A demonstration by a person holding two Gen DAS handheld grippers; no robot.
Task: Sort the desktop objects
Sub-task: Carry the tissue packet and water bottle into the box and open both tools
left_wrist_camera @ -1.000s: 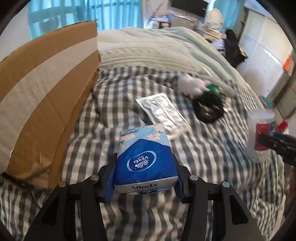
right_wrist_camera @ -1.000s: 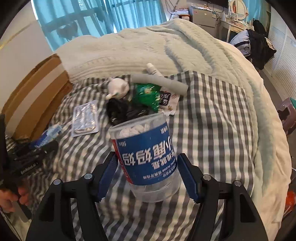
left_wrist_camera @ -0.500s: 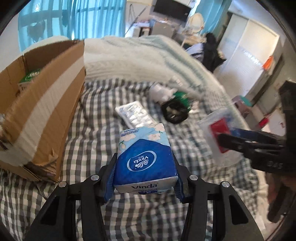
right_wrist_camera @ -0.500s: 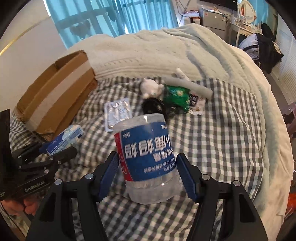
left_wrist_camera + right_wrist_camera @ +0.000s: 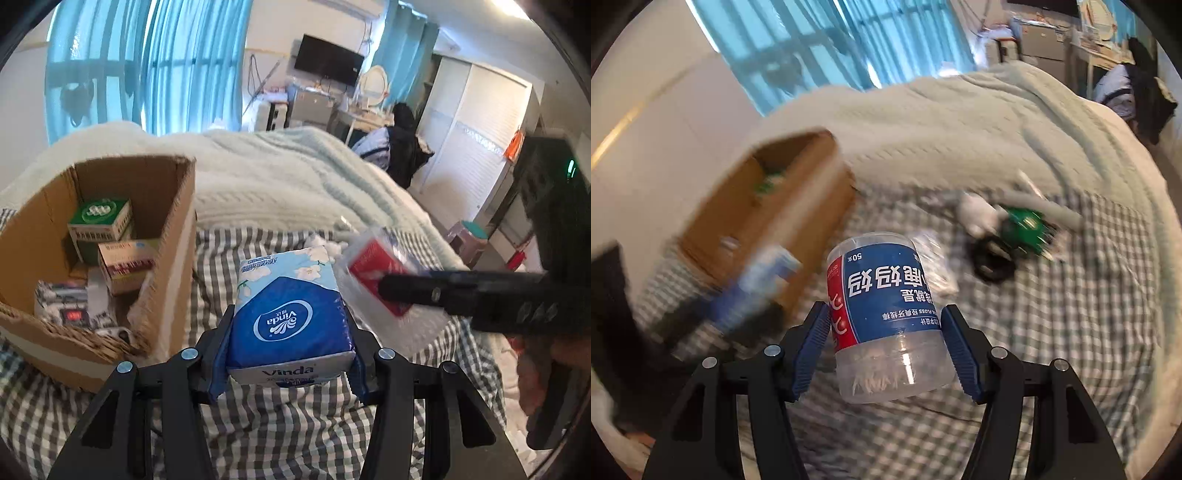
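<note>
Left claw (image 5: 290,354), half spread, pinches a blue tissue pack (image 5: 290,321) just right of the cardboard box (image 5: 173,258). Right claw (image 5: 888,349), about half spread, clamps a clear floss-pick jar (image 5: 886,314) right of the box, above the checked bed (image 5: 1052,332).

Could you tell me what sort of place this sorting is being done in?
Most likely a lived-in bedroom. The work goes on over a bed with a checked sheet and a pale knitted blanket; behind it are blue curtains, a wall-mounted television and a white wardrobe.
</note>
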